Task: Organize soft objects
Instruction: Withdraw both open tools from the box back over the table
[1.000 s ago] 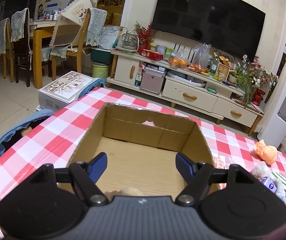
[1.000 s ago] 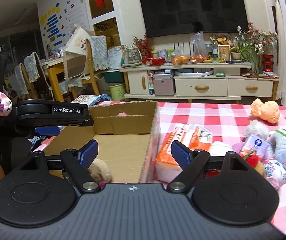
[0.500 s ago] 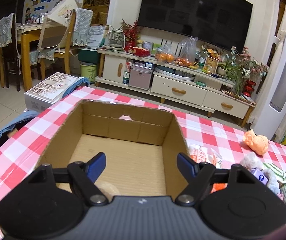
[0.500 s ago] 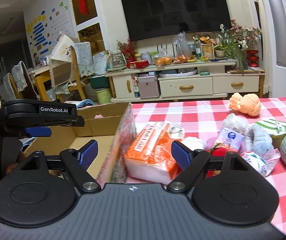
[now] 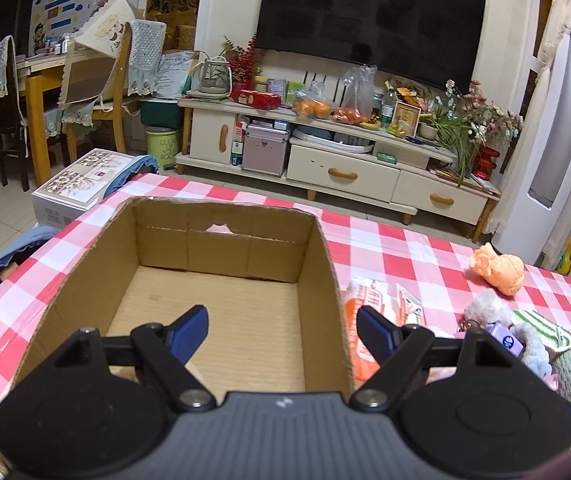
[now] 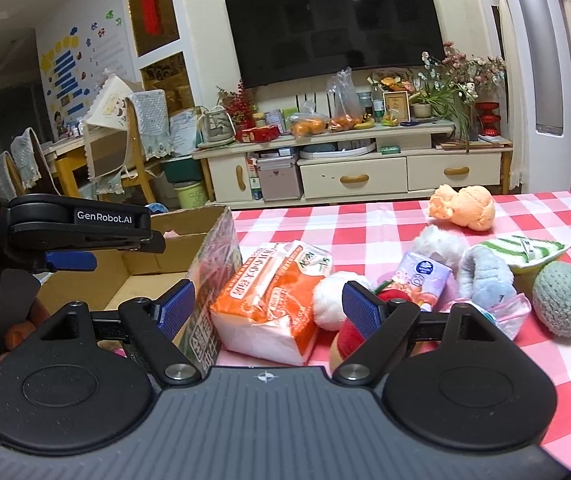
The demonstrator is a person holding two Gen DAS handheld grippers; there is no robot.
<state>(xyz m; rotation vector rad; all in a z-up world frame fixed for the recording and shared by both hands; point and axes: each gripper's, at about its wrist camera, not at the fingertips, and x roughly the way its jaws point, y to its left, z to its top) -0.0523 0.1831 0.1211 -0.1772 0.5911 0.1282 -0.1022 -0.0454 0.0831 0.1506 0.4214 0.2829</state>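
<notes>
Both hand-held grippers gape empty: left hand-held gripper (image 5: 283, 326), jaws just widening, over the cardboard box (image 5: 221, 304); right hand-held gripper (image 6: 269, 306) behind the tissue pack (image 6: 269, 300).

- "GenRobot.AI", white letters on the black arm of the left gripper (image 6: 85, 256), seen in the right wrist view, above the cardboard box (image 6: 189, 240).
- "CLEAN UP YOUR ROOM", partly legible, on the pale green bin (image 5: 161, 148), on the floor beyond the cardboard box in the left wrist view.
- "1.5" and a green brand word, not fully legible, on the orange tissue pack (image 6: 273, 296), just right of the cardboard box. Chinese characters run along its side; too small to read.
- Round blue logo on the small lilac packet (image 6: 421, 276), right of the tissue pack; wording illegible.
- Wall chart (image 6: 69, 76) far behind the cardboard box: text illegible.
</notes>
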